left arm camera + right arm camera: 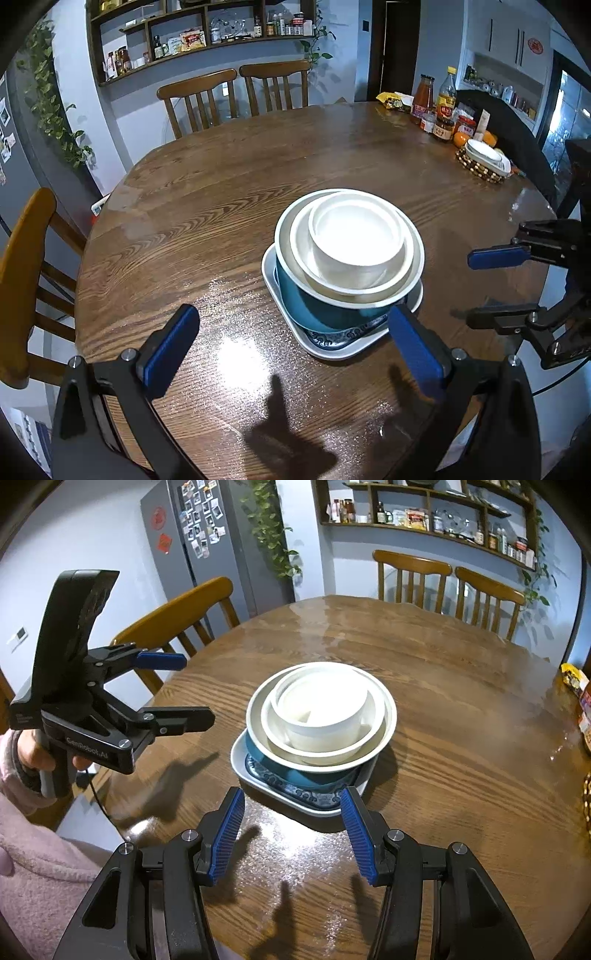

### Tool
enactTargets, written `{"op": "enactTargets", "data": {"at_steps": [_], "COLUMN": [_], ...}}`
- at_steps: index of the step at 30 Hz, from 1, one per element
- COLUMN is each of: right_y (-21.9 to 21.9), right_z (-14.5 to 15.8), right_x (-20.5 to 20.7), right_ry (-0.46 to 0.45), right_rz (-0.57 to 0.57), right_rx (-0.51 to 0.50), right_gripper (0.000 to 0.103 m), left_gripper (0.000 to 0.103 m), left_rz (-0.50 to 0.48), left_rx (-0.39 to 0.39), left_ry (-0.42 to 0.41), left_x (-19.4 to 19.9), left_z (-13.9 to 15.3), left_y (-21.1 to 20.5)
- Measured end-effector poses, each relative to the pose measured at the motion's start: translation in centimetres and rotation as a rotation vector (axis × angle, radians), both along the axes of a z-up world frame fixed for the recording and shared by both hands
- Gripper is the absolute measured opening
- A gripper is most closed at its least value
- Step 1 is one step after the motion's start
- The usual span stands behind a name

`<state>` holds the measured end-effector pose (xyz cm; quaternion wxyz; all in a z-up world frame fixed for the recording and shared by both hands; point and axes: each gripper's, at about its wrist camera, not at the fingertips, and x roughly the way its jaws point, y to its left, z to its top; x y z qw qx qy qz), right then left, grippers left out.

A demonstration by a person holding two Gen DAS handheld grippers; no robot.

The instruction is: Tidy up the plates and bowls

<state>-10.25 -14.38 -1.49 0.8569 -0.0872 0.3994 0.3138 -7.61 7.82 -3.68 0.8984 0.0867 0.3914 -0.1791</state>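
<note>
A stack stands mid-table: a white square plate [332, 352] [258, 781] at the bottom, a blue patterned plate [332, 338] [295, 794], a blue bowl with a white rim [314, 302] [314, 775], a white bowl [351, 284] [317, 755] and a small white bowl [356, 236] [321, 709] on top. My left gripper [291, 343] is open and empty, just in front of the stack; it also shows in the right wrist view [192, 690]. My right gripper [293, 830] is open and empty, in front of the stack; it also shows in the left wrist view [472, 286].
The round wooden table [221, 221] has bottles and jars [439, 107], oranges and a white dish on a beaded trivet [484, 158] at its far right. Wooden chairs [236, 96] stand around it. A fridge [192, 546] and wall shelves [424, 513] are behind.
</note>
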Motion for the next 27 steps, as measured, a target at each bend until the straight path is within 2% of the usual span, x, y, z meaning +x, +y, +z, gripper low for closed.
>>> {"op": "enactTargets", "data": {"at_steps": [11, 27], "right_y": [0.1, -0.5], "right_z": [0.3, 1.1], "right_x": [-0.1, -1.2], "right_ry": [-0.002, -0.018], "right_rz": [0.017, 0.022], "right_rx": [0.006, 0.005], "right_gripper": [0.055, 0.055], "left_gripper": [0.102, 0.102], "left_rz": [-0.013, -0.046], "left_rx": [-0.013, 0.029], "left_ry": [0.006, -0.001], "left_x": [-0.5, -2.1], "left_z": [0.1, 0.3], "left_y": [-0.2, -0.6]}}
